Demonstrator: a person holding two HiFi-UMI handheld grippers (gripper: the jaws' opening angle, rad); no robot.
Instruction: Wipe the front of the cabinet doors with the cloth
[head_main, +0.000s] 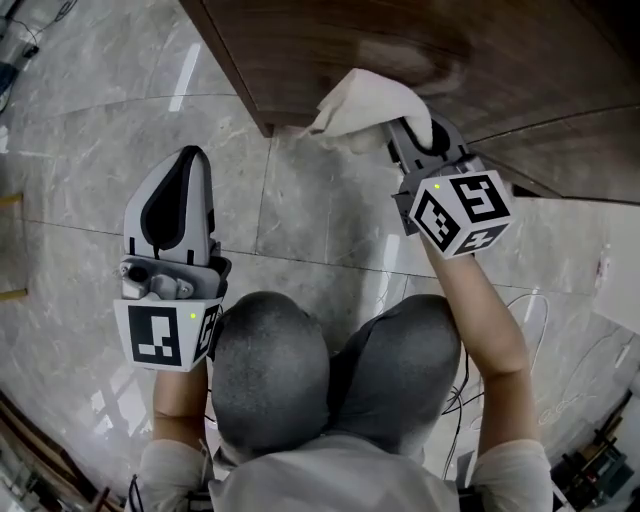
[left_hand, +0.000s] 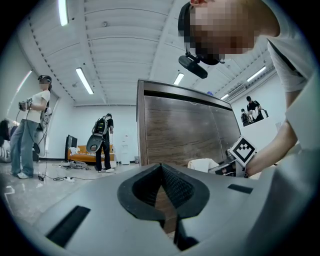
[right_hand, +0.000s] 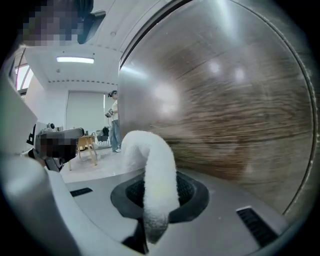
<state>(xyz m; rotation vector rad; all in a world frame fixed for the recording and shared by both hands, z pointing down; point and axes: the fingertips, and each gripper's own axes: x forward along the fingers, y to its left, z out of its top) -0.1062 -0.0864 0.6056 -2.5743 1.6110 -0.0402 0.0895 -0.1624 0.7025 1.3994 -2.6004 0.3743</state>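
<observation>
The cloth (head_main: 365, 105) is out at the end of your right arm, so start close in. Nearest you are your knees (head_main: 330, 375), in grey, over the pale marble floor (head_main: 90, 140). Just ahead of the left knee your left gripper (head_main: 188, 160) hangs above that floor, well apart from the cabinet; in the left gripper view its jaws (left_hand: 162, 186) meet at the tips with nothing between them. Further forward, your right gripper (head_main: 418, 128) reaches to the foot of the cabinet. Its jaws are clamped on the white cloth (right_hand: 150, 175), which stands up between the ribbed pads and curls over to the left (a thick, fuzzy fold). In the head view the cloth is bunched at the lower edge of the dark wood cabinet door (head_main: 400, 40), close to the cabinet's corner; whether it presses on the wood cannot be made out. The grained door (right_hand: 240, 110) fills the right of the right gripper view. Far behind, the left gripper view shows a person with a backpack (left_hand: 102, 140) beside an orange sofa (left_hand: 82, 153).
</observation>
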